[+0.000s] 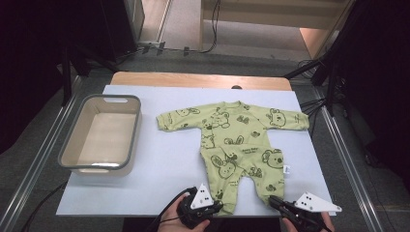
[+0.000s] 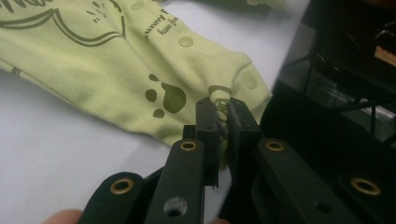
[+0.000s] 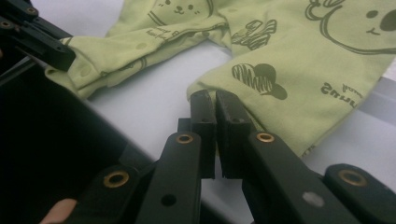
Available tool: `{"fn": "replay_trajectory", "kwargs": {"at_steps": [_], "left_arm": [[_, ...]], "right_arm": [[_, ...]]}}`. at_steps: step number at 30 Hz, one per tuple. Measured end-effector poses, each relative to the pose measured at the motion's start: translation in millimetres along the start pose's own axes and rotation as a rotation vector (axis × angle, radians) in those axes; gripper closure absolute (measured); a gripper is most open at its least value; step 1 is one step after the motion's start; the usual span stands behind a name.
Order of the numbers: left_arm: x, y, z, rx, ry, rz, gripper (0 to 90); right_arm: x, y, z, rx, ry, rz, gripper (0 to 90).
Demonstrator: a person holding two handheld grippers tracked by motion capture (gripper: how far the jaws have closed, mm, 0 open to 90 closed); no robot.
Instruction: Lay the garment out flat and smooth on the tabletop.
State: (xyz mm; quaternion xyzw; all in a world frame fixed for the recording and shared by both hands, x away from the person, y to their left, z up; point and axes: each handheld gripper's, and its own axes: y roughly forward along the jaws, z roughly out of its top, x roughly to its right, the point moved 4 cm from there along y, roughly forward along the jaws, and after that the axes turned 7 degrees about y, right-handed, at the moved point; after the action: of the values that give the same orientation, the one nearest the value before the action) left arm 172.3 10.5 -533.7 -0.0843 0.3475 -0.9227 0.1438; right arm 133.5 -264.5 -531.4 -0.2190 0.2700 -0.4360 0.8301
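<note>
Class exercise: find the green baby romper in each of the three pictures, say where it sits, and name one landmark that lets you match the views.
High view: green baby romper right of centre on the white sheet.
Left gripper view: upper left, leg cuff pinched in the left gripper.
Right gripper view: upper right, cuff in the right gripper.
Shared landmark: the white sheet.

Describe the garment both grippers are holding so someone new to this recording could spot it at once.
On the white sheet covering the wooden table, right of the grey-rimmed clear plastic tub, lies a light green baby romper spread flat, sleeves out. Its leg cuffs point toward the person, pinched by the left gripper and right gripper. Dark cartoon animal prints mark it; it is the one piece of cloth there.
</note>
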Motion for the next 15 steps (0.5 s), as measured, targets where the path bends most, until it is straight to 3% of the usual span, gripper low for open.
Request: {"fn": "replay_trajectory", "kwargs": {"at_steps": [3,5,8,10,13,15], "left_arm": [[4.7,-3.8,-2.3,-0.008,0.008,-0.012,84.4],[4.9,-7.7,-2.1,0.009,0.008,-0.019,84.0],[1.3,-13.6,0.5,0.057,-0.015,-0.025,80.9],[-1.1,-14.2,1.7,0.052,0.000,-0.020,82.5],[-0.8,-10.5,1.2,0.030,0.011,-0.022,83.8],[0.7,-7.6,-0.7,0.024,0.007,-0.025,84.0]], "right_arm": [[-5.3,-3.7,-5.3,-0.004,-0.003,0.016,84.6],[-7.6,-6.5,-6.3,0.021,-0.001,0.031,82.7],[-7.4,-12.7,0.0,0.096,0.010,0.049,66.5],[-4.0,-14.2,5.8,0.122,0.010,0.040,61.9],[4.3,-6.0,10.0,0.100,0.015,0.002,56.5],[7.2,7.0,7.8,0.023,0.038,0.023,48.1]]}}
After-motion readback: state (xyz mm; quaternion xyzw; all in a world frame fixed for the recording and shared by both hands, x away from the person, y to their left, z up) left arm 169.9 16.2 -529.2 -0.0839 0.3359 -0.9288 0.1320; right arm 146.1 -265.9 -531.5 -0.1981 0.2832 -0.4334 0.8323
